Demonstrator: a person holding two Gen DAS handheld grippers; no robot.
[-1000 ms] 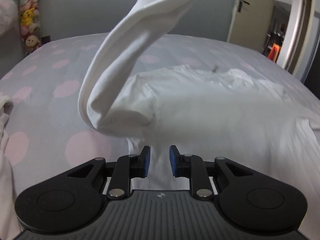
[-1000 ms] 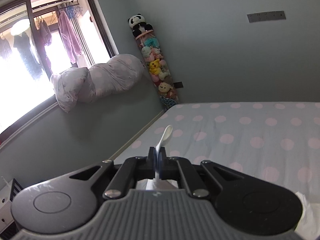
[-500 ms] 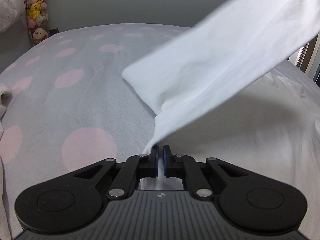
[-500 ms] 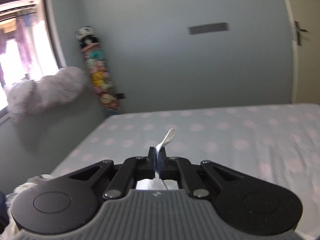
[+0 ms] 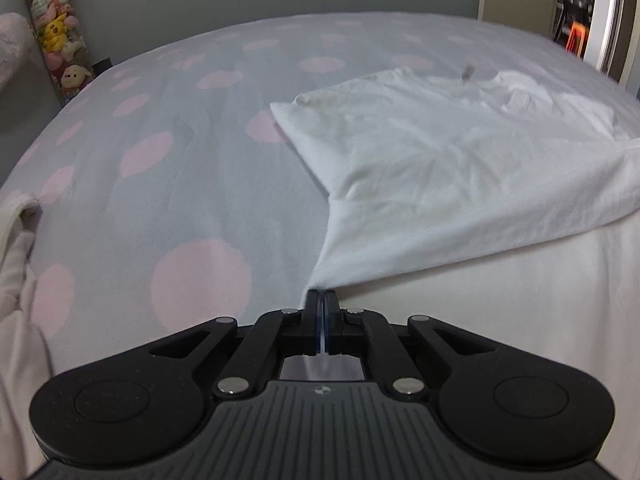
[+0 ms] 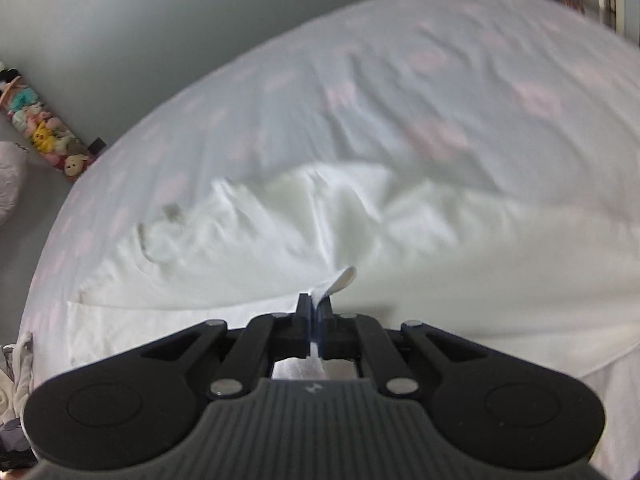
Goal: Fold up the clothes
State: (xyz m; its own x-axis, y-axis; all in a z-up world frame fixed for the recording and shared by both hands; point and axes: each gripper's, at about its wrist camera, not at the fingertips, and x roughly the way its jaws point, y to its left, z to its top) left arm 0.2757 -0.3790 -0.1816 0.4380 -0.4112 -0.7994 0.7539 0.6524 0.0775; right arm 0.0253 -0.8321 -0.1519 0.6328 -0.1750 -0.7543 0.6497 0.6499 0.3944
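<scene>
Left wrist view. My left tool (image 5: 321,300) is pinched fully closed on the near corner of the white shirt (image 5: 440,168), which lies on the spotted bed (image 5: 168,184). I hold this corner low and close to the bed so that it acts as an anchor: the cloth runs taut from the pads up to the folded flap, whose edge slants across the shirt toward the right. The collar end, with its small grey tag, lies farthest from me. More pale cloth (image 5: 16,280) hangs at the left edge, apart from the shirt.

Right wrist view (blurred). My right tool (image 6: 316,312) is likewise closed on a thin fold of the shirt (image 6: 280,248); a curl of fabric stands out beyond the pads. I judge that this grip carries the folded side across the body, so the crease should form along the line between my two tools.
</scene>
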